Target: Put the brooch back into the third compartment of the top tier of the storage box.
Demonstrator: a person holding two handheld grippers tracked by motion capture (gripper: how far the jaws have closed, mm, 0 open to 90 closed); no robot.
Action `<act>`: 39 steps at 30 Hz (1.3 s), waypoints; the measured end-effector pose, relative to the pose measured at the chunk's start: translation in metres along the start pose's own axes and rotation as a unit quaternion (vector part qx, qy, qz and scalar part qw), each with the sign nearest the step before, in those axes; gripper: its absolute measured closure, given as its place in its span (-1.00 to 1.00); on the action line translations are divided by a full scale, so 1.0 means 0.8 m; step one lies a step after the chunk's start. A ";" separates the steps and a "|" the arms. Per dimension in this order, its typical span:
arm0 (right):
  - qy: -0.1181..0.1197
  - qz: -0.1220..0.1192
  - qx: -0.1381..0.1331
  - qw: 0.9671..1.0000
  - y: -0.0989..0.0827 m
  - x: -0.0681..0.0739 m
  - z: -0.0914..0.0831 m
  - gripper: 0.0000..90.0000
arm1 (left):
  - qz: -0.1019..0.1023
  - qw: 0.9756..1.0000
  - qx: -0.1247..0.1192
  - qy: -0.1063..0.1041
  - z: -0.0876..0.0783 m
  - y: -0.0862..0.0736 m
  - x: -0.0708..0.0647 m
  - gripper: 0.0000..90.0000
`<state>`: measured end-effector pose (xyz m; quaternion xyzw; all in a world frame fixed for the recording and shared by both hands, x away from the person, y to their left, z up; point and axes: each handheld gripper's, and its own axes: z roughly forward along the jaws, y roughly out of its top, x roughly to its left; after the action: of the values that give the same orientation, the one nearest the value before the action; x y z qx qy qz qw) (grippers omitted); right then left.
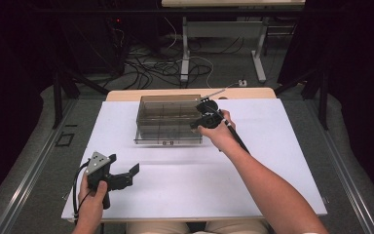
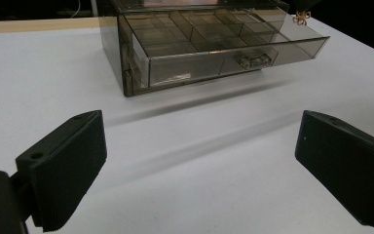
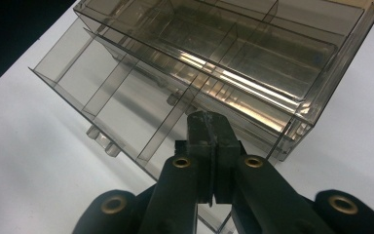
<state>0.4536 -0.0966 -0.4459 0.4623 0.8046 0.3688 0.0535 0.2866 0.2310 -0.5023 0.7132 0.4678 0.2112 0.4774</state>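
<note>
Hovering over the pulled-out drawer (image 3: 126,102) of the smoky clear organizer box (image 1: 168,117), the right gripper (image 3: 208,127) is pressed shut, empty; the left gripper (image 2: 199,165) gapes wide, empty, box ahead.

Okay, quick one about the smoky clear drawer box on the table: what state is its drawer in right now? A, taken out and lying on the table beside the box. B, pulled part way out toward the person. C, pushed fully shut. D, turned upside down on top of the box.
B: the drawer juts forward from the box, its dividers open to view, while the shut right gripper hangs above it.
</note>
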 end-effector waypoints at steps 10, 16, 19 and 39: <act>0.006 0.004 0.000 1.000 0.000 0.002 0.011 1.00 | -0.003 1.000 0.000 -0.001 0.001 0.000 0.000 -0.88; -0.001 -0.001 0.007 1.000 -0.002 0.006 0.016 1.00 | -0.002 1.000 0.002 0.000 0.000 0.000 0.001 -0.88; 0.000 -0.002 0.008 1.000 -0.002 0.006 0.017 1.00 | -0.005 1.000 0.002 -0.001 0.001 0.000 0.000 -0.88; -0.002 -0.008 0.010 1.000 -0.003 0.011 0.024 0.91 | -0.004 1.000 0.002 -0.001 0.000 0.000 0.000 -0.88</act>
<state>0.4552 -0.0803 -0.4593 0.4571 0.8117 0.3596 0.0537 0.2867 0.2309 -0.5028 0.7127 0.4704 0.2075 0.4772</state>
